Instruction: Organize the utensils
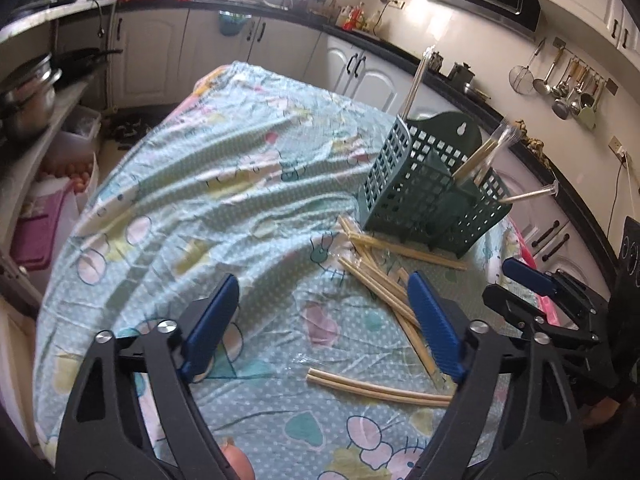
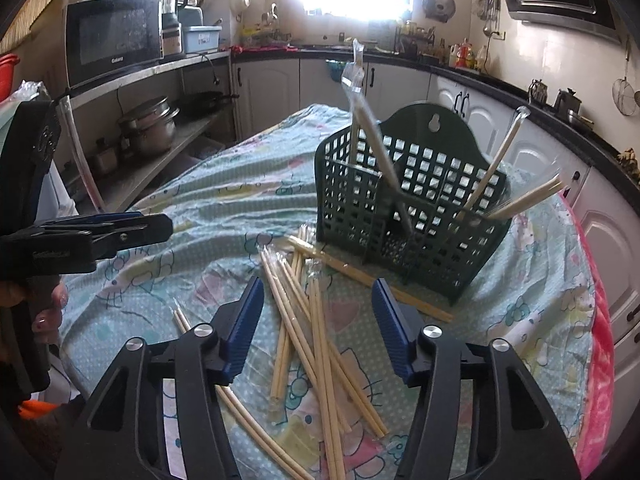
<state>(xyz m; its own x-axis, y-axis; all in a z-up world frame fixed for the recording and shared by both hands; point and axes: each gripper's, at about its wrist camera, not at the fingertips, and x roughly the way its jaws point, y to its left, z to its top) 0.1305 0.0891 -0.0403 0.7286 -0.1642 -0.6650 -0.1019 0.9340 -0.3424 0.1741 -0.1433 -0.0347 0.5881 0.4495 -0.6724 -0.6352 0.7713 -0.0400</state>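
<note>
A dark green lattice basket (image 1: 424, 196) (image 2: 420, 208) stands on the cartoon-print cloth, with several wrapped chopsticks (image 1: 478, 156) (image 2: 372, 132) leaning in it. Loose wrapped chopsticks (image 1: 376, 280) (image 2: 320, 340) lie crossed in front of it. One curved pair (image 1: 376, 388) lies apart, nearer me. My left gripper (image 1: 322, 280) is open over bare cloth, its right finger beside the pile. My right gripper (image 2: 317, 282) is open just above the pile, pads touching nothing. Each gripper shows at the other view's edge: the right gripper (image 1: 508, 284) and the left gripper (image 2: 164, 226).
The cloth-covered table (image 1: 192, 184) drops off at its far and left edges. Shelves with metal pots (image 2: 150, 126) and a microwave (image 2: 114, 38) stand to the left. White cabinets (image 2: 612, 240) run close along the right, and a pink cloth (image 2: 600, 360) hangs at the table's right edge.
</note>
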